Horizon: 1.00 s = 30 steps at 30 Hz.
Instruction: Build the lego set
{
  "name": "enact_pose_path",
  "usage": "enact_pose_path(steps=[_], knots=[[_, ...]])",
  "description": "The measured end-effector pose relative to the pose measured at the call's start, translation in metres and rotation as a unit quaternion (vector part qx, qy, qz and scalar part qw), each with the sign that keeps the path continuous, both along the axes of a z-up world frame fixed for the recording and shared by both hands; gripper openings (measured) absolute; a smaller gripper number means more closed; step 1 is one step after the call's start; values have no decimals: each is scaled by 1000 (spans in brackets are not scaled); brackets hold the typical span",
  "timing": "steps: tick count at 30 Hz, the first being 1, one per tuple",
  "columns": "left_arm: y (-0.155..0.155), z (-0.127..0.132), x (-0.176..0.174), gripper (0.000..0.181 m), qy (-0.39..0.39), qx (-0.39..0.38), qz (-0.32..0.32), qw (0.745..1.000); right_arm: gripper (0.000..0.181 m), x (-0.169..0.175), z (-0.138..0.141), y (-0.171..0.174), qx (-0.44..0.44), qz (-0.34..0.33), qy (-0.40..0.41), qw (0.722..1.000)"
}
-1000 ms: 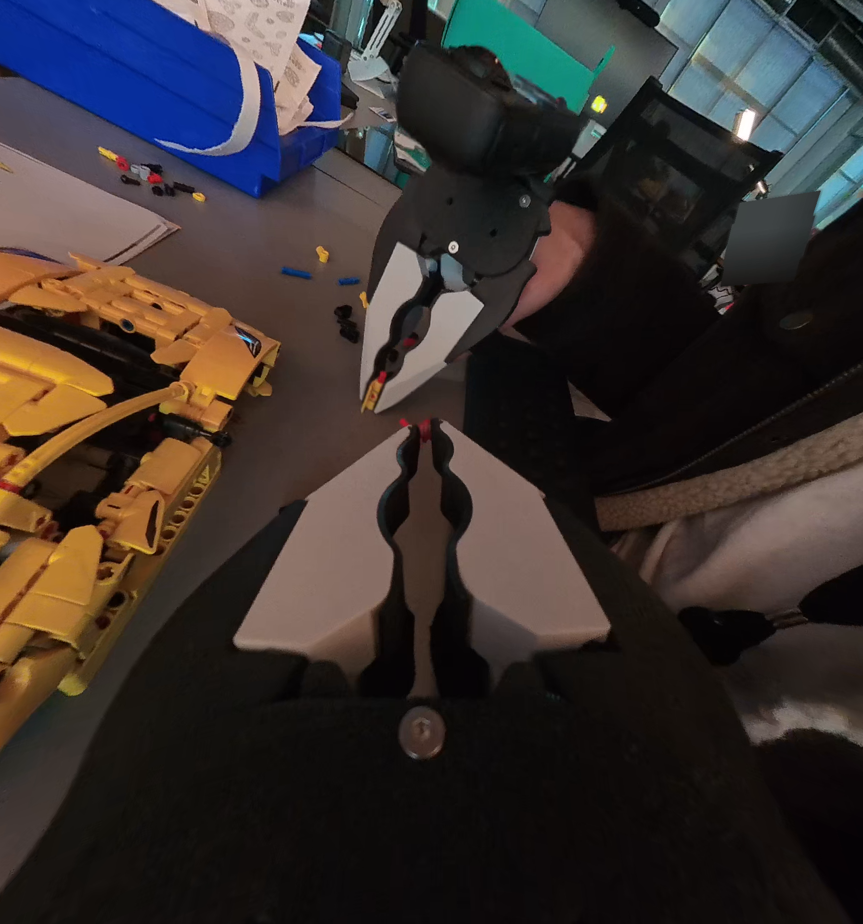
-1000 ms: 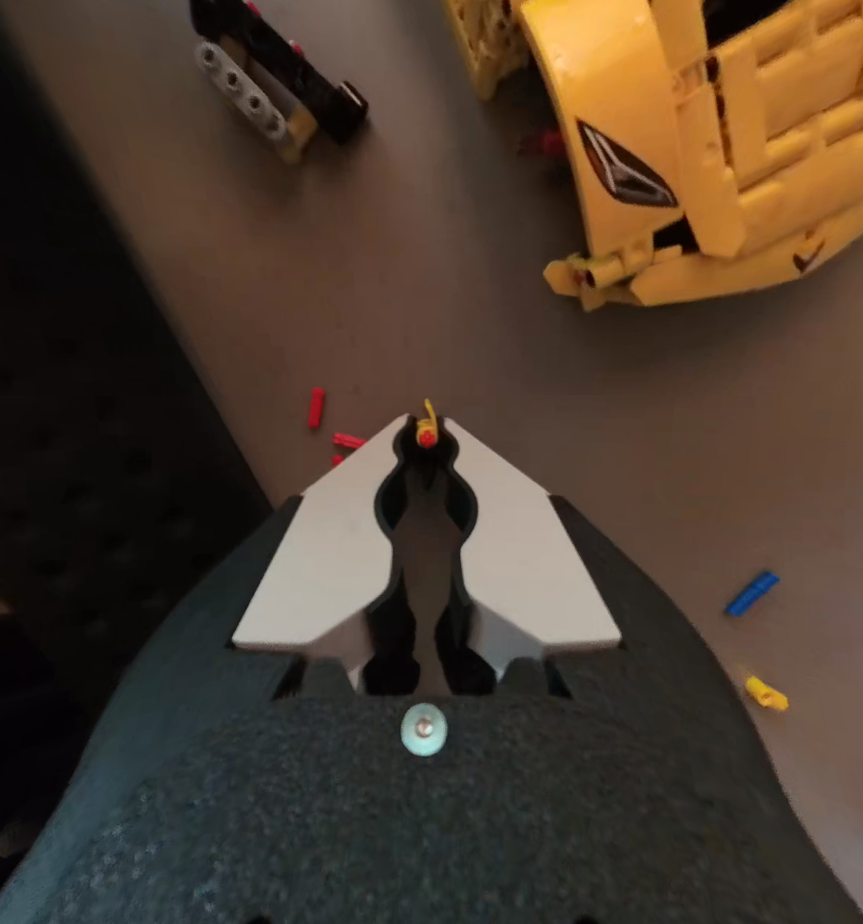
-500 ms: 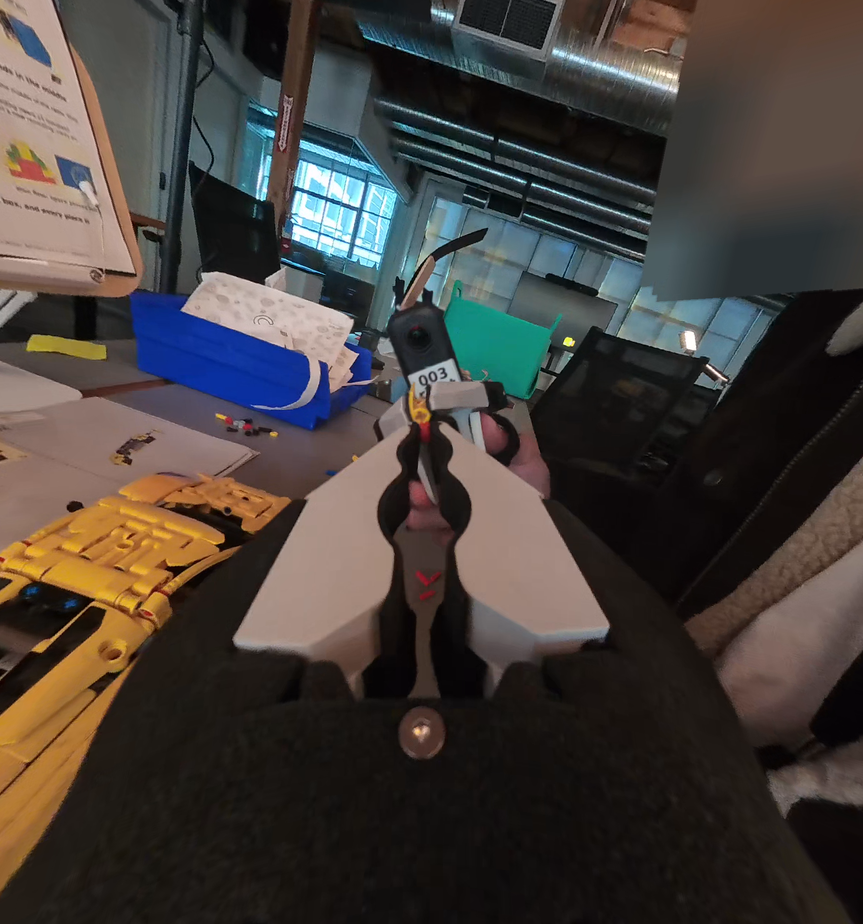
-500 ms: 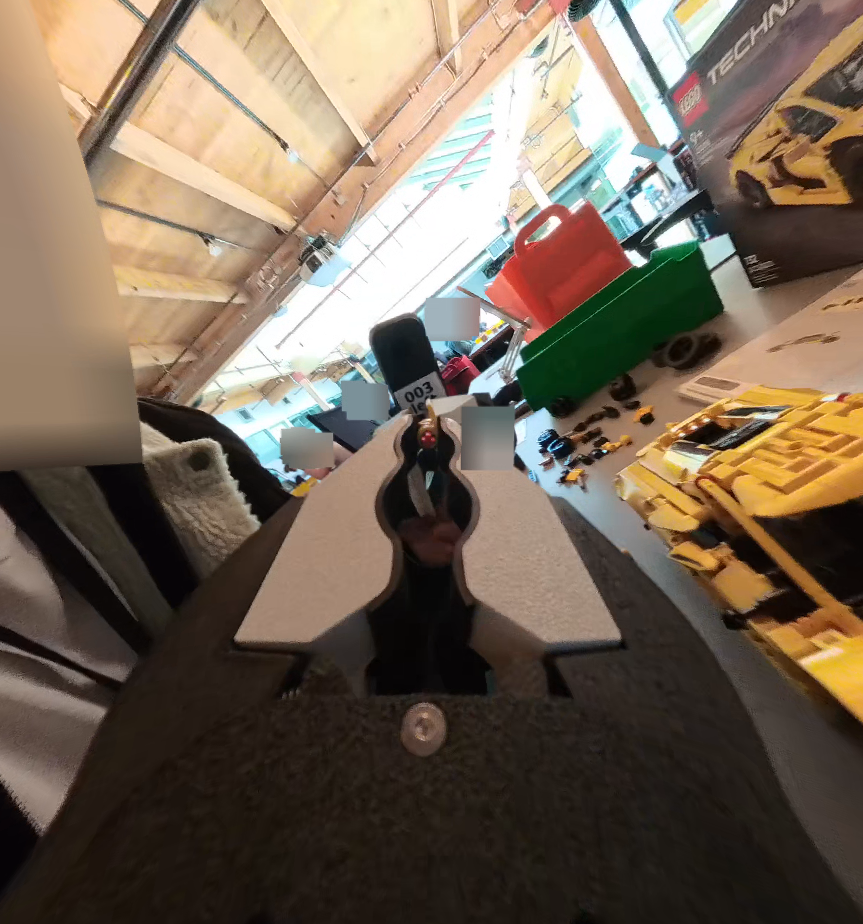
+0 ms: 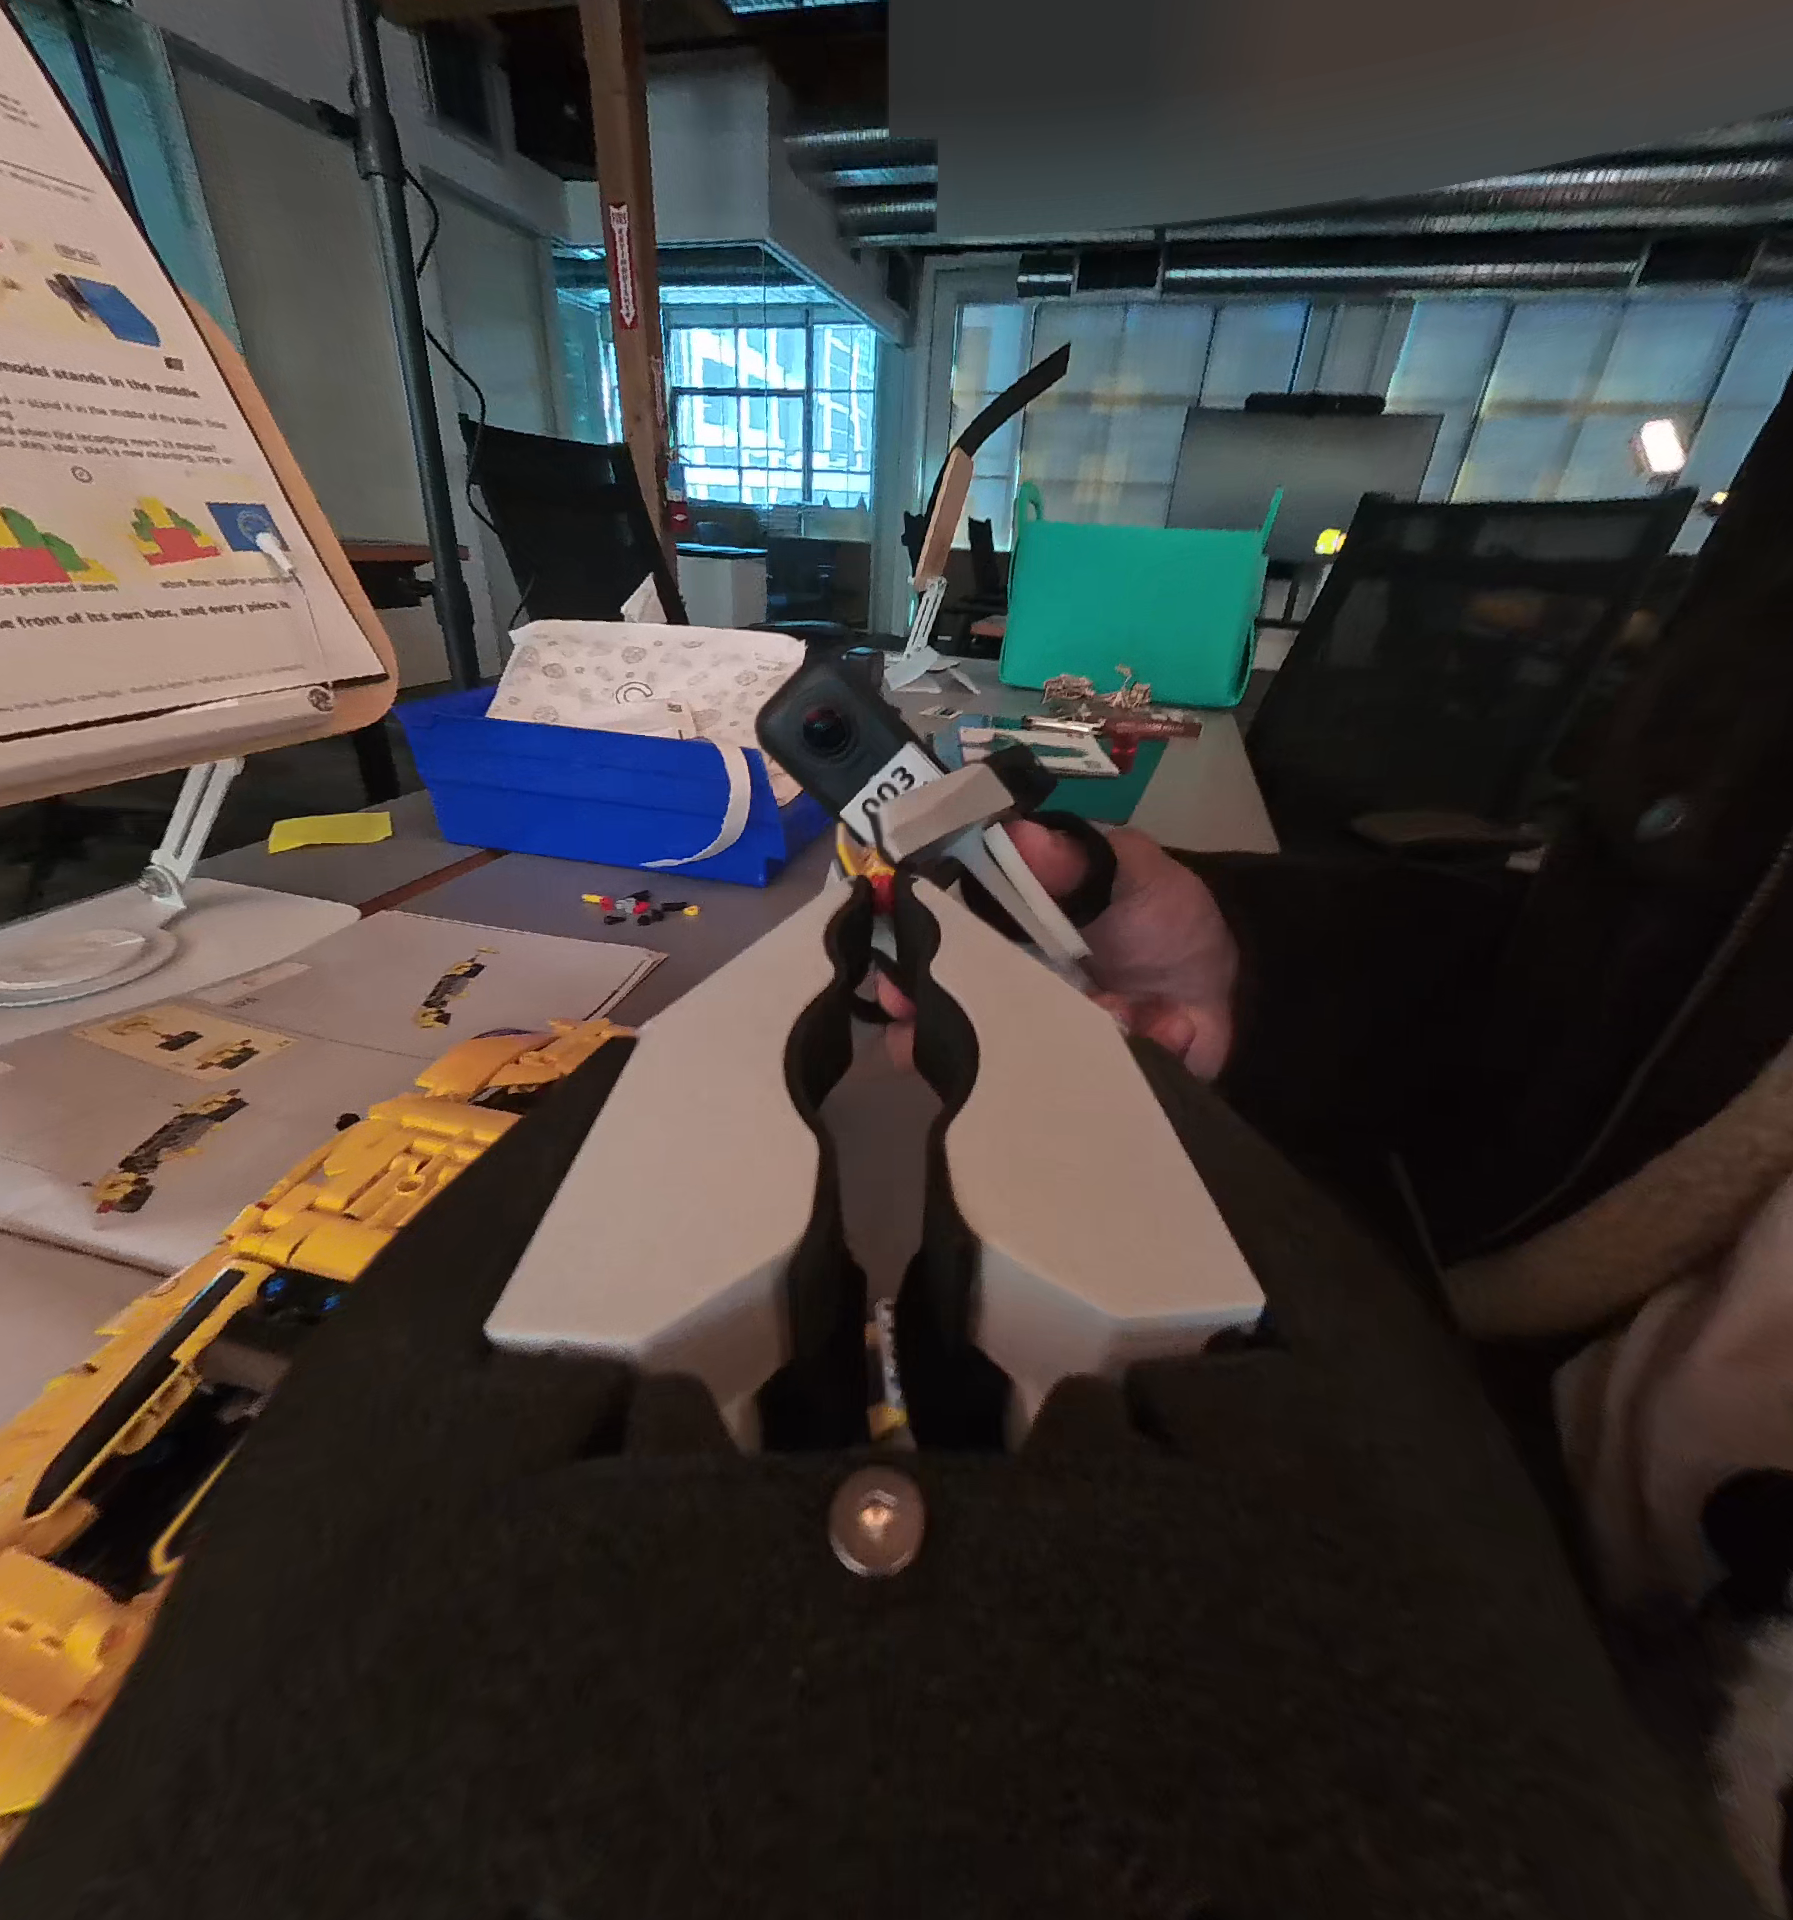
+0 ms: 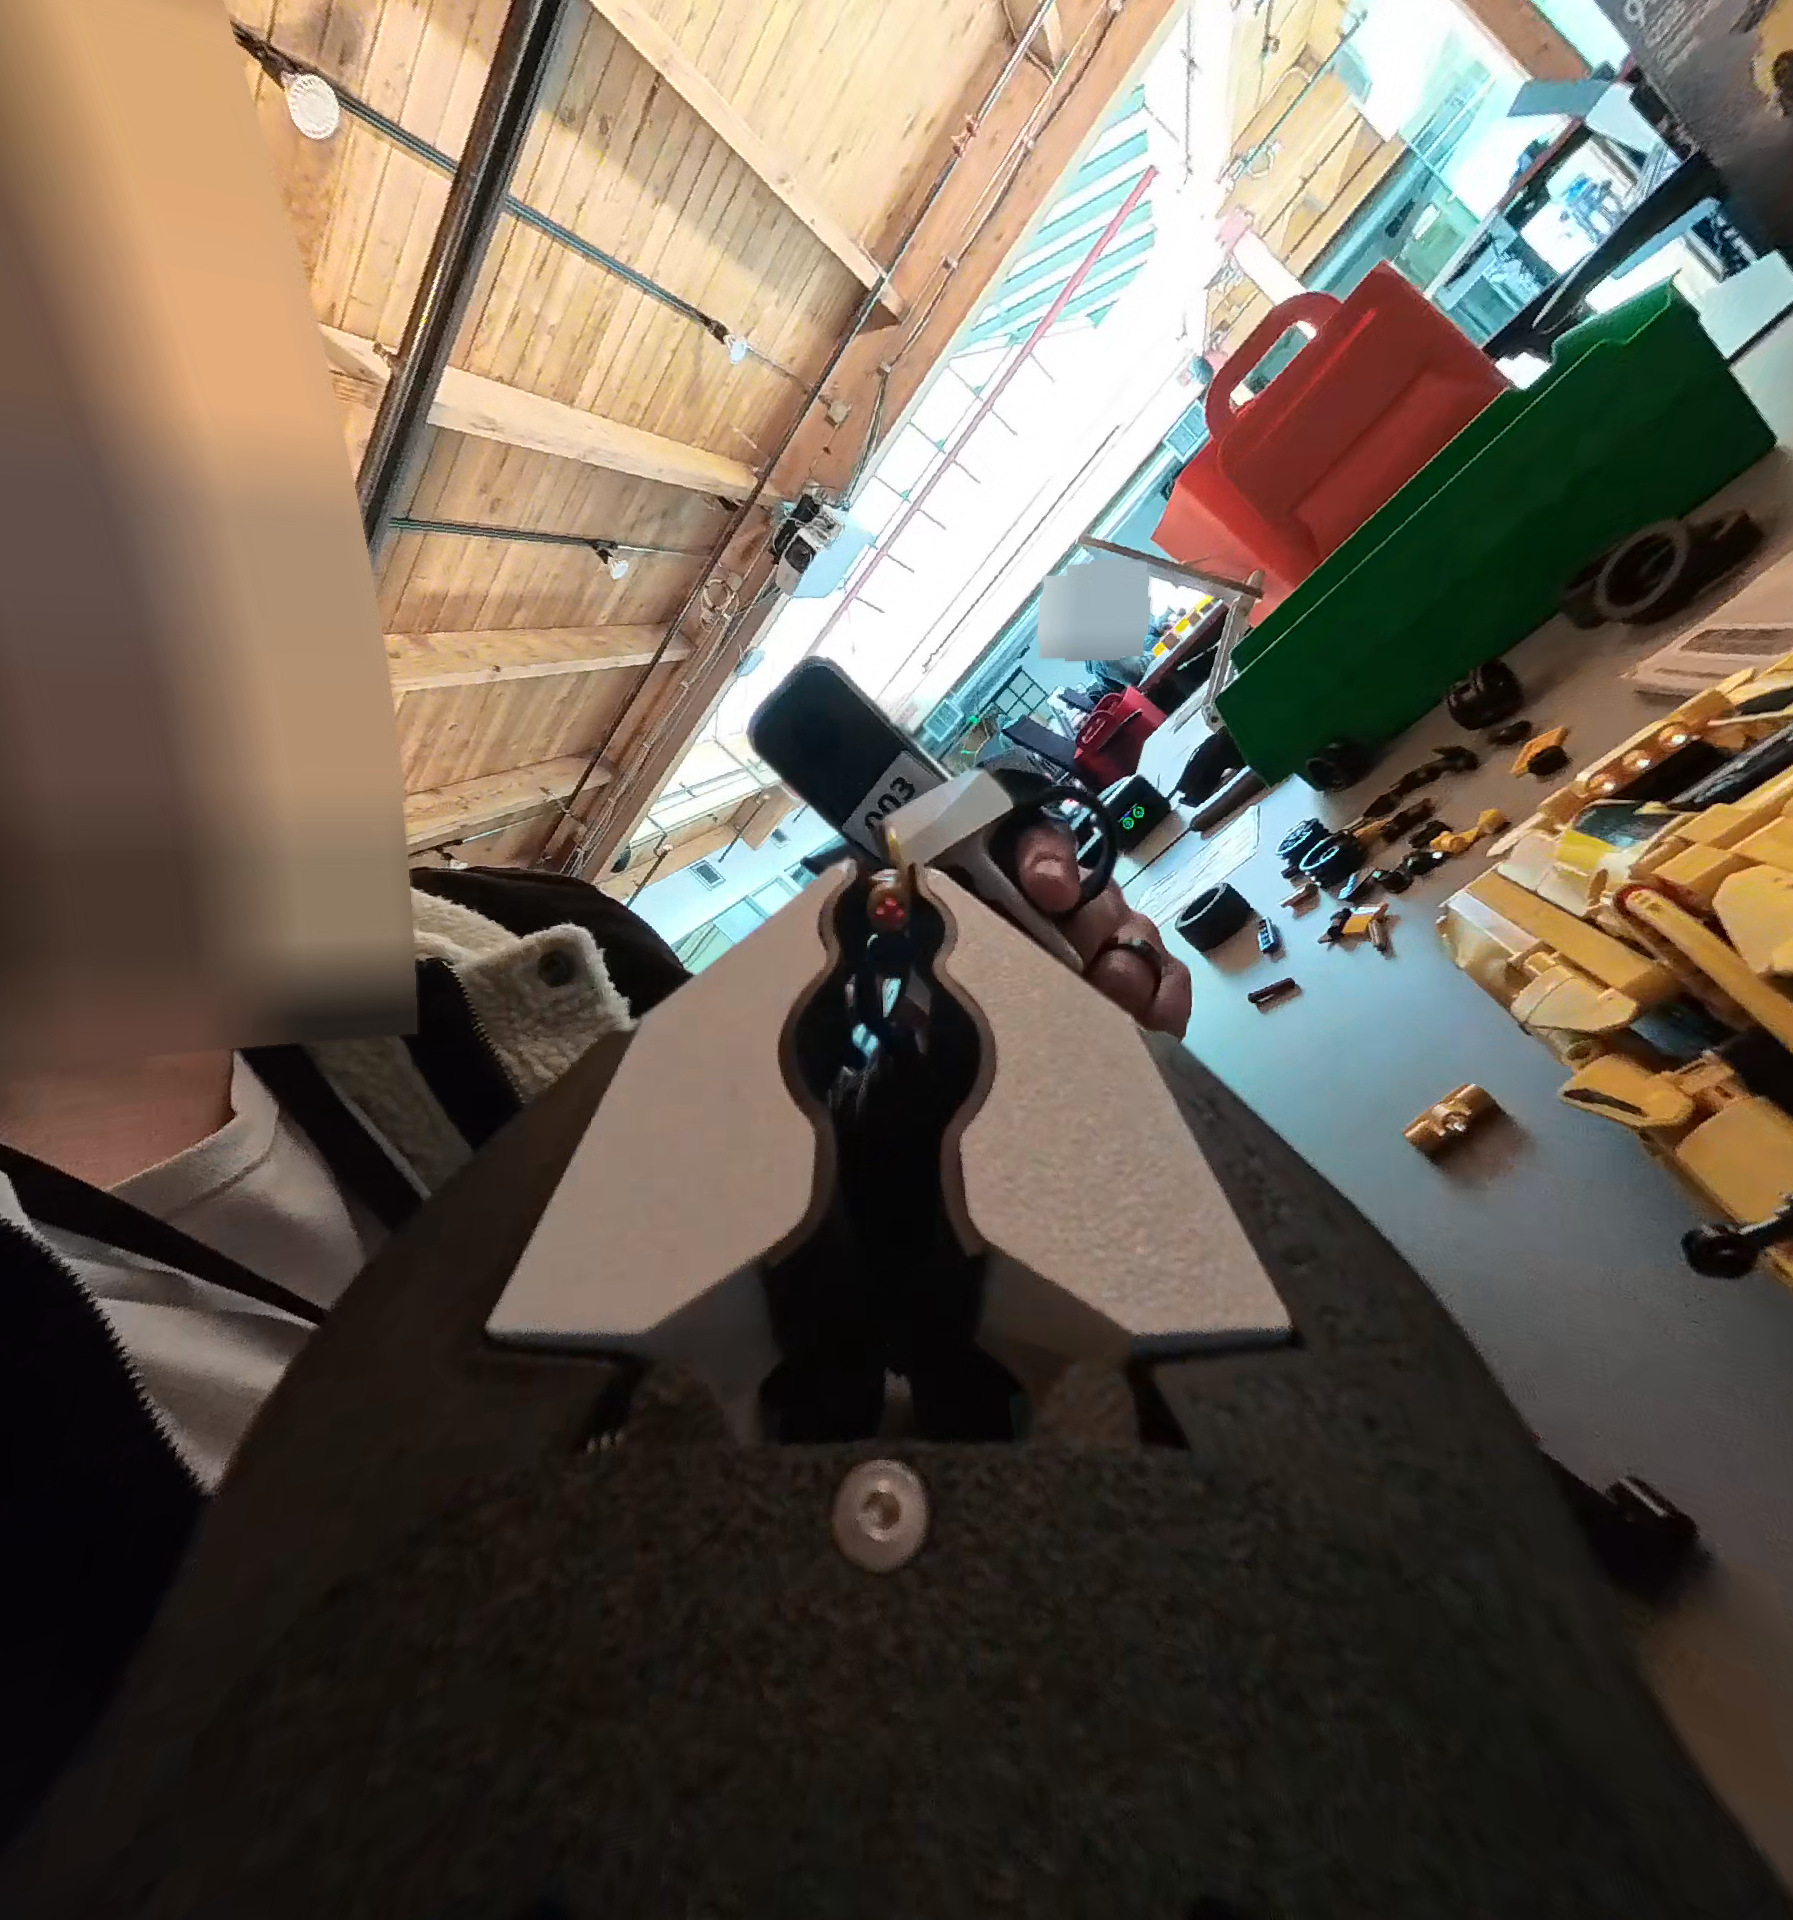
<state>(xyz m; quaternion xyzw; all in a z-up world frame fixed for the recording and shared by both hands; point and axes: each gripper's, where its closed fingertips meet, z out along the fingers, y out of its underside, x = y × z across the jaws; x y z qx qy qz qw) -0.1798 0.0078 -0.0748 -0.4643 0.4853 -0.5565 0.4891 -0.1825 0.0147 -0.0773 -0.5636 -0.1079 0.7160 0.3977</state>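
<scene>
My left gripper (image 5: 876,896) is shut on a small red pin (image 5: 879,886), held in the air above the table. My right gripper (image 6: 887,885) is shut on a small yellow piece (image 6: 901,860) with a red pin end (image 6: 887,912) showing between its tips. The two grippers face each other tip to tip, and the red pin meets the yellow piece (image 5: 850,857). Whether the parts are joined I cannot tell. The right gripper (image 5: 866,847) also shows in the left wrist view, held by a hand (image 5: 1152,935). The yellow car model (image 5: 352,1195) lies on the table to the left, and shows in the right wrist view (image 6: 1650,935).
A blue bin (image 5: 601,790), an open instruction booklet (image 5: 300,1018) and a sheet on a stand (image 5: 92,468) are behind the car. Loose small parts (image 5: 643,907) lie by the bin. A green bin (image 6: 1474,603), black tyres (image 6: 1219,914) and a yellow connector (image 6: 1448,1117) are on the table. The tips of both grippers are at nearly the same place.
Both grippers rose from pointing down at the table, apart, to level and tip to tip. Each kept its small part. Since half a second ago they have only tilted a little.
</scene>
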Motion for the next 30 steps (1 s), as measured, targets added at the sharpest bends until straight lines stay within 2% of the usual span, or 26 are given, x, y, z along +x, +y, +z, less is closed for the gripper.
enact_pose_path(steps=[3, 13, 17, 22, 25, 30], knots=[[1, -6, 3, 3, 20, 24, 15, 999, 6, 2, -6, 1, -9, -2, -9, 1000], [-1, -9, 5, 4, 19, 9, 14, 1000, 6, 0, -9, -1, -23, 4, 12, 1000], [1, -11, 7, 4, 22, 5, 24, 999, 6, 2, -10, 2, -16, -17, -4, 1000], [4, -9, 7, 4, 13, -32, 14, 999, 6, 2, -8, 4, -7, -30, -3, 1000], [8, -12, 7, 4, 28, -68, -2, 997, 6, 5, -11, 8, 6, -48, -34, 998], [6, -13, 7, 4, 31, -63, -2, 998, 5, 5, -10, 6, 16, -47, -43, 998]])
